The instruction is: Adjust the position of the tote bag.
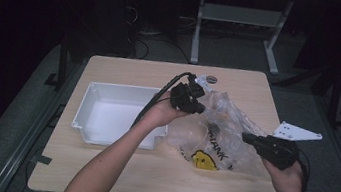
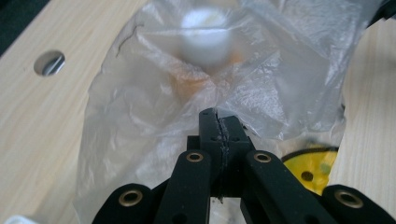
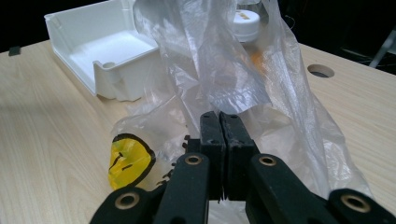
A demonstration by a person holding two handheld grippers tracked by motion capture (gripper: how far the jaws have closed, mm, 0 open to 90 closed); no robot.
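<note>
Clear crinkled plastic bag (image 1: 219, 133), yellow smiley print, lies at bench (image 1: 113, 168) middle-right; white round-capped item inside. Glossy white rectangular tray (image 1: 105, 112) toward left edge. Left tongs (image 1: 197, 102) pinch bag's far edge; right tongs (image 1: 248, 137), level, clamp near edge.

right gripper (image 3: 219, 122) jaws pinched on clear plastic bag (image 3: 224, 70); white bin (image 3: 100, 46) behind, on table (image 3: 51, 130).
</note>
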